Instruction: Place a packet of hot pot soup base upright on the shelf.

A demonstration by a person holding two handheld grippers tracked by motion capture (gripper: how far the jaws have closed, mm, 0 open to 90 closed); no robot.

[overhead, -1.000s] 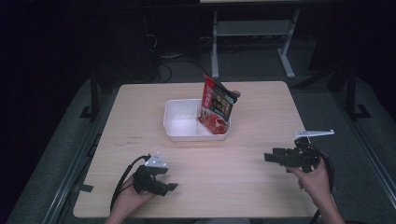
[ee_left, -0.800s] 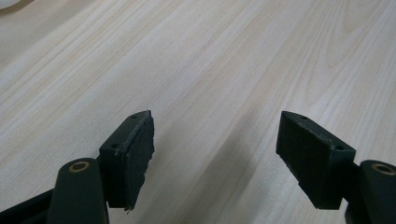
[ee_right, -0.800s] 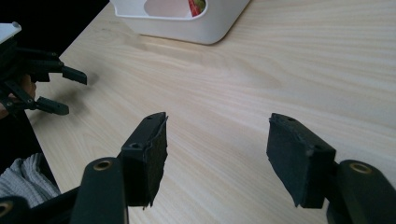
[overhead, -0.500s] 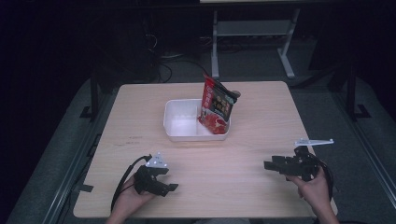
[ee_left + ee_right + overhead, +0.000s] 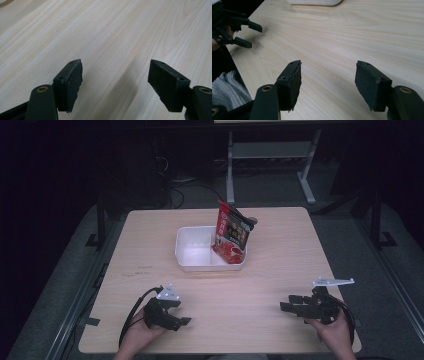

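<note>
Right gripper (image 5: 292,306) lowered and drawn back toward the near edge of the light wooden table (image 5: 280,245) since the earlier frames, now lying low over the wood at the near right; left gripper (image 5: 182,317) unmoved at the near left, both well apart from the work. Jaws of each standing wide with nothing between them, bare wood grain visible through the gap in the left gripper view (image 5: 115,82) and the right gripper view (image 5: 328,82). Red printed foil snack packet (image 5: 232,239) propped nearly upright, leaning slightly, lower end inside the right-hand compartment of the white rectangular plastic divided tray (image 5: 192,252), crimped top projecting above the rim toward the far side. Packet judged light, thin-walled and crinkly, glossy film likely slippery under the pads, contents probably brittle under a hard squeeze; body likely to buckle rather than resist. Best hold judged to be the flat sealed strip along the top edge, pads set across the seam, moderate pressure only. Tray judged light and stiff, liable to slide on the smooth wood if the packet drags against its wall; steadying at the rim with the other gripper advisable
</note>
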